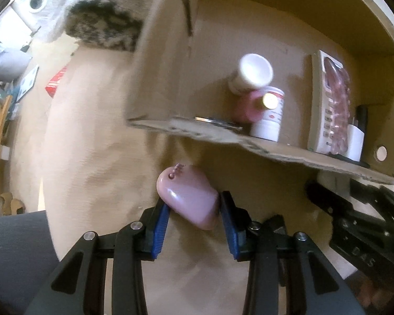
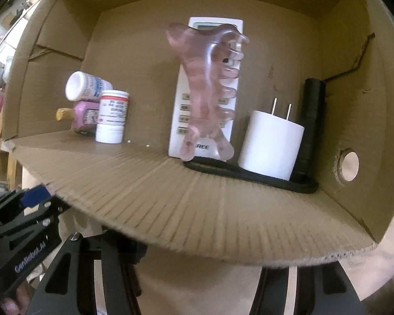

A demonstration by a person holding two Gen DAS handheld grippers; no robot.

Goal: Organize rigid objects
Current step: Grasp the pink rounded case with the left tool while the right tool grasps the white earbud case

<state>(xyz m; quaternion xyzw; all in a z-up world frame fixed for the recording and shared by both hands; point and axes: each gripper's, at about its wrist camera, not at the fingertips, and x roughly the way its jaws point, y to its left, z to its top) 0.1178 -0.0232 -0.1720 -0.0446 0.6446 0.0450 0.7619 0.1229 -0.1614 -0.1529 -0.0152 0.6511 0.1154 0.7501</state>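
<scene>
the white remote control (image 2: 205, 110) in the cardboard box shows "ree" at its lower end; "genrobot.ai" runs along the left gripper (image 2: 29, 260); "das" is embossed on the right gripper (image 1: 362, 257); bottle labels are unreadable.

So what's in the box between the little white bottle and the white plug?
In the right wrist view, a white remote stands between the white bottle and the plug, with a pink hair clip in front of it.
</scene>
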